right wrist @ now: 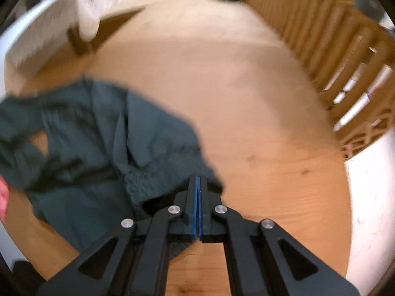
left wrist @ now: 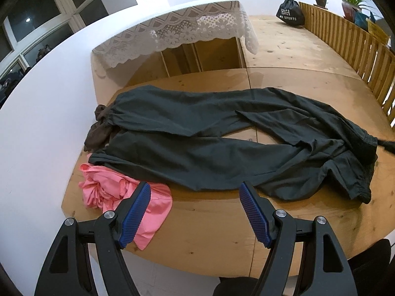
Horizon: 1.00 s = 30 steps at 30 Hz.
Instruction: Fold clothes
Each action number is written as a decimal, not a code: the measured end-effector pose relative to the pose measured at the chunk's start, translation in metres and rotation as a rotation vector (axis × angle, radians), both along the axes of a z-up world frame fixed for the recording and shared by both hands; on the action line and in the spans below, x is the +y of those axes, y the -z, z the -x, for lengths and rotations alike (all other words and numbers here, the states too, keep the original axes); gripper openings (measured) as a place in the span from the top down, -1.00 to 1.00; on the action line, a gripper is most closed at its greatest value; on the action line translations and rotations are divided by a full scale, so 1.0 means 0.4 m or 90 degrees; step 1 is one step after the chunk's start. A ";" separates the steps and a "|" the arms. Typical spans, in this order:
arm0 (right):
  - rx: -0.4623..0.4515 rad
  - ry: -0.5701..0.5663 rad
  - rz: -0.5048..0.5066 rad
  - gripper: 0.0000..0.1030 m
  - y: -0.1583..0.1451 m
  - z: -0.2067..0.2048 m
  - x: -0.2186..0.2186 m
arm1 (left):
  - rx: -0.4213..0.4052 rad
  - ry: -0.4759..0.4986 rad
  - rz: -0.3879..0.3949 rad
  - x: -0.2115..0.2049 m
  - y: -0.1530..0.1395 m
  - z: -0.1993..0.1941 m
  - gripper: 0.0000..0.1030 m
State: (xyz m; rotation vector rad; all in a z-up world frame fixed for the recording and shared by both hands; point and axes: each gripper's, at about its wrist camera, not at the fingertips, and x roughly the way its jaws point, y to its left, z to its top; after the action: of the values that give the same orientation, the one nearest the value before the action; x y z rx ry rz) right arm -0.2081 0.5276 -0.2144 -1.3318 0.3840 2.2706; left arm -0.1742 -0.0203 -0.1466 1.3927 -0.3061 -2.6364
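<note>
A: Entry — left claw (left wrist: 195, 190) hangs above the near edge of the tabletop (left wrist: 222, 227); jaws stand wide, blue pads (left wrist: 134, 214) bare, nothing between them.

B: Position of the garment?

A: Dark green trousers (left wrist: 197, 133) lie spread flat across the tabletop, both legs running toward the left of the left wrist view; waistband end bunched at the right. A pink garment (left wrist: 108, 192) sits crumpled at the near left, its far edge tucked under the lower trouser leg; the left finger of the claw overlaps it in the view, contact not clear. A brown garment (left wrist: 98, 128) lies at the far left, beside the leg ends.

B: Right claw?

A: Right claw (right wrist: 198, 180) — jaws closed, pads pressed flat together with only a thin blue line showing; its tips sit at the edge of the trousers (right wrist: 98, 135) near the gathered waistband. Whether fabric is pinched between the pads I cannot tell; the right wrist view is blurred.

B: Surroundings?

A: Lace cloth (left wrist: 187, 27) draped over a raised shelf at the back; wooden slat fence (left wrist: 345, 44) along the right; black drawstring bag (left wrist: 290, 12) in the far corner; potted plant (left wrist: 350, 0) on top of the fence.
</note>
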 end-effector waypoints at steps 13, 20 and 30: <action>-0.086 -0.158 -0.002 -0.16 0.085 -0.056 -0.112 | -0.002 0.018 -0.007 0.030 -0.007 -0.043 -0.41; -0.107 -0.142 -0.045 -0.13 0.179 0.018 -0.140 | -0.005 0.017 0.003 0.041 0.003 -0.018 -0.41; 0.149 -0.020 0.014 0.91 -0.159 -0.171 -0.009 | 0.004 0.010 0.015 0.032 -0.011 -0.010 -0.41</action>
State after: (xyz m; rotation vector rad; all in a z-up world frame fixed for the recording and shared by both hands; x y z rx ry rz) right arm -0.1398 0.5241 -0.1507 -1.0916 0.4717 2.4626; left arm -0.1701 -0.0073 -0.1423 1.3792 -0.3484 -2.6410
